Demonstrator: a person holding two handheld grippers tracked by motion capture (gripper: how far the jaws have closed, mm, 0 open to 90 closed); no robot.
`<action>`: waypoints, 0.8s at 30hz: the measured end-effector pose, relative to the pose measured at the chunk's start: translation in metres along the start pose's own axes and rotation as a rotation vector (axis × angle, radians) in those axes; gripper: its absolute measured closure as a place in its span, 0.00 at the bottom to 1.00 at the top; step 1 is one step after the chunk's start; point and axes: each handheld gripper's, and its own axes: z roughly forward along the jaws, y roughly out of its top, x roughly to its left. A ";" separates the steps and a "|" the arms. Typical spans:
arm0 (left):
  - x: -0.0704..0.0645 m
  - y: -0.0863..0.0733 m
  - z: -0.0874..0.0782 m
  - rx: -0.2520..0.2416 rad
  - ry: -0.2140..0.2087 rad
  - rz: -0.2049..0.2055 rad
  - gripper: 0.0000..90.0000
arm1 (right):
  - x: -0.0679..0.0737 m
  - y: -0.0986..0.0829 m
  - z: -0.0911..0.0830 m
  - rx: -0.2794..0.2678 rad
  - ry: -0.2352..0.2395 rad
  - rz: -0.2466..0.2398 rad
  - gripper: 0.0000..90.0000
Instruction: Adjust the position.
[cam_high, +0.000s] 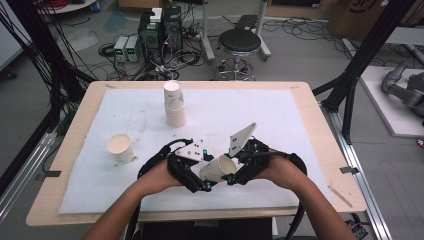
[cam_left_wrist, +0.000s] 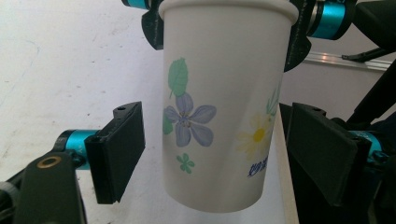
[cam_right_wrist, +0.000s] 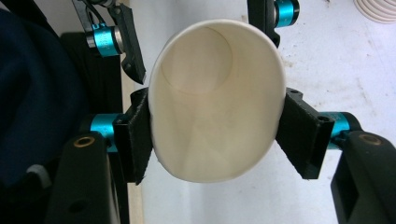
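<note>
A paper cup (cam_high: 218, 168) printed with flowers is held tilted above the front middle of the white mat (cam_high: 285, 115). My right gripper (cam_high: 237, 176) is shut on it near the rim. In the right gripper view both pads (cam_right_wrist: 135, 140) press the cup (cam_right_wrist: 215, 93) and squeeze its mouth into an oval. My left gripper (cam_high: 199, 181) is open around the cup's lower body. In the left gripper view its jaws stand either side of the cup (cam_left_wrist: 219, 107), with a clear gap at the left pad (cam_left_wrist: 119, 149) and the right pad close to the cup's wall.
A stack of paper cups (cam_high: 175, 104) stands at the back middle of the mat. A single upright cup (cam_high: 120, 147) sits at the left. The wooden table (cam_high: 75, 125) borders the mat. A black stool (cam_high: 239, 42) and cabling lie beyond the far edge.
</note>
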 end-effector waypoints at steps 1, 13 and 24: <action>0.000 0.000 0.000 0.004 -0.001 0.001 0.22 | 0.000 0.002 0.000 0.005 0.003 -0.004 0.38; 0.002 0.001 0.008 0.040 -0.025 -0.005 0.27 | 0.002 0.010 0.001 0.068 0.002 -0.039 0.38; 0.002 0.004 0.015 0.051 -0.066 0.010 0.39 | 0.005 0.015 0.007 0.125 0.008 -0.064 0.38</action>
